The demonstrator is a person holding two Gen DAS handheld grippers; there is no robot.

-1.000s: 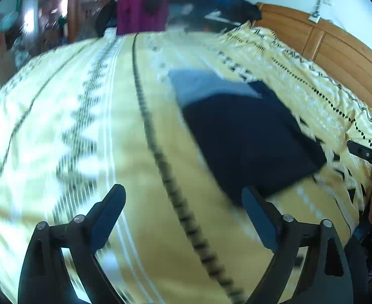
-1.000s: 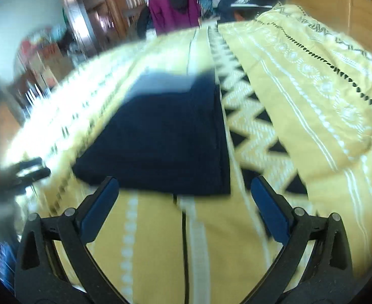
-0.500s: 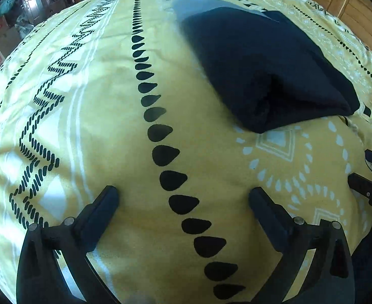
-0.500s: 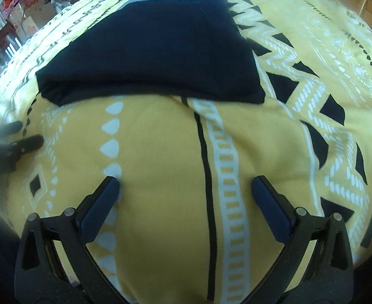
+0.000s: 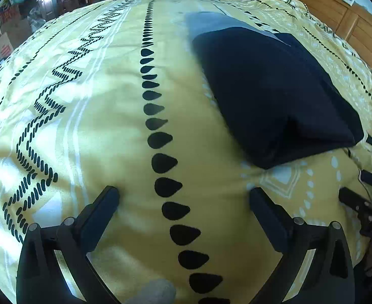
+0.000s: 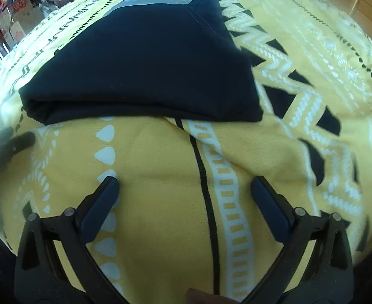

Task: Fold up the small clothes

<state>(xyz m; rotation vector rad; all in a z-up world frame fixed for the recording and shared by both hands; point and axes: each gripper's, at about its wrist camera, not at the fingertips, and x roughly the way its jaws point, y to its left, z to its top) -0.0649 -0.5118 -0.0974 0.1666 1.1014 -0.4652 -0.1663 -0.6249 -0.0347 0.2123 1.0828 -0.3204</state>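
With both the left tongs (image 5: 183, 197) and right tongs (image 6: 184, 190) spread apart and empty above the bed (image 6: 160, 157), a careless grab risks pinching the bedspread or unfolding the navy garment (image 6: 145, 68).

The bedspread (image 5: 104, 131) under me is warm yellow, printed in black and white. In my left view a line of black teardrops runs down the middle of the frame, with black dashed zigzags and white stripes at the left. In my right view a black line beside a white ladder-like band runs down the centre, white triangles stand at the left, and bold black-and-white zigzags cross the right. The folded garment (image 5: 274, 88) in the upper right of my left view is dark navy, with a grey band at its far end. My left hand-held gripper (image 5: 183, 196) has black arms and dark blue fingers (image 5: 102, 210), as does my right hand-held gripper (image 6: 184, 186). The headboard (image 5: 358, 25) at the upper right is orange-brown wood.
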